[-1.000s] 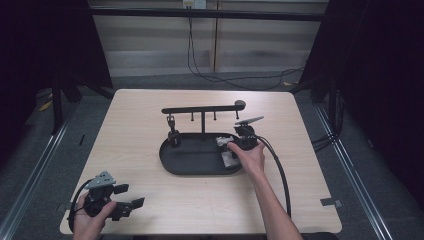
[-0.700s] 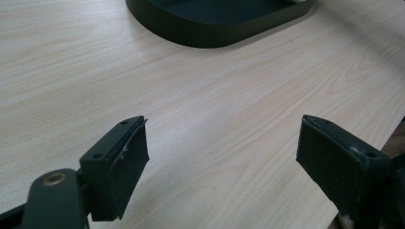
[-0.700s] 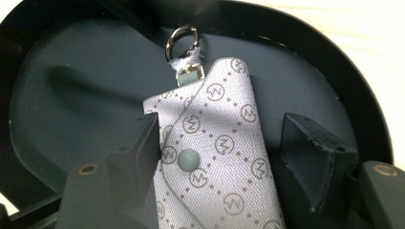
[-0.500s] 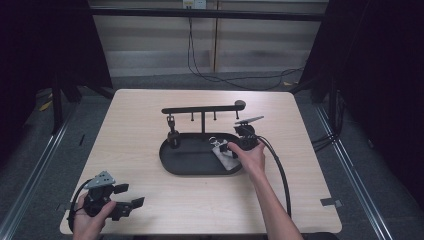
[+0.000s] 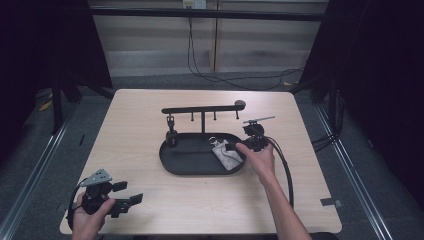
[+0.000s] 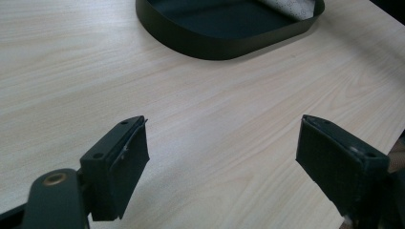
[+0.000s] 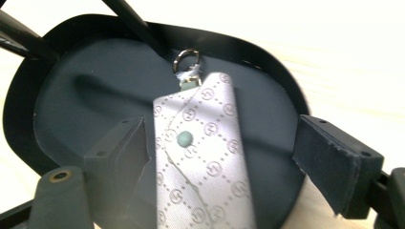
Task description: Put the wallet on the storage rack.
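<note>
The black tray (image 5: 200, 167) holds a grey key pouch (image 7: 205, 157). It lies untouched between the right gripper (image 7: 224, 162)'s jaws, which have just been opening. The left gripper (image 6: 222, 157) gapes empty over the table (image 6: 215, 95).

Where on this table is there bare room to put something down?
The table is bare along its far edge behind the rack, down the left between tray and left gripper, and near the front right corner. It is crowded inside the tray's right end, where the pouch lies by the open right gripper.

My black pads frame a pale grey pouch (image 7: 203, 157) with dotted diamond monograms, on a black tray (image 7: 28, 100).
</note>
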Motion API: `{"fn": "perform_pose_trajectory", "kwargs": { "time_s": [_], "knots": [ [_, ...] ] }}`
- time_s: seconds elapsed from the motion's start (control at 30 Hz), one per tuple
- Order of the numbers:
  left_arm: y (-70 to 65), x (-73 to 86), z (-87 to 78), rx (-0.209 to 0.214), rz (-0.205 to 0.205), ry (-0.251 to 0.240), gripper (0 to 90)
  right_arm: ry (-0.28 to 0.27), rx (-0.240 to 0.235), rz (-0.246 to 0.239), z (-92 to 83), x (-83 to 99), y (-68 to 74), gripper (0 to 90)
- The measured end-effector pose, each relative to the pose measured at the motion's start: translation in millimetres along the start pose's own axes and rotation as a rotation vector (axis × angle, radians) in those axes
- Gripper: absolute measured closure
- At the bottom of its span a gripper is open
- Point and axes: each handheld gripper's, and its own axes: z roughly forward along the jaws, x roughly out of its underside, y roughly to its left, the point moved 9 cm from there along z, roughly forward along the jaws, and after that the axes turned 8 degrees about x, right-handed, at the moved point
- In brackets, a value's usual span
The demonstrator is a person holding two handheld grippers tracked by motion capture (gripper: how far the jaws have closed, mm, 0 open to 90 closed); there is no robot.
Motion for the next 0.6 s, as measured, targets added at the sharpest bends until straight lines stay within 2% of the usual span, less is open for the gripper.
{"fn": "perform_pose_trajectory", "kwargs": {
  "time_s": [0.17, 0.43, 0.6],
  "knots": [
    [1.0, 0.7, -0.5, -0.007, 0.0, 0.004, 18.0, -0.034, -0.004, -0.011, -10.1, 1.5, -4.0, 18.8],
    [1.6, 1.9, 1.0, -0.012, -0.003, 0.013, 18.2, -0.069, 0.006, 0.001, -28.9, 10.6, -18.6, 17.8],
    [2.4, 2.6, 1.7, -0.013, -0.006, 0.018, 18.2, -0.067, 0.013, -0.005, -39.9, 21.4, -26.8, 18.1]
  ]
}}
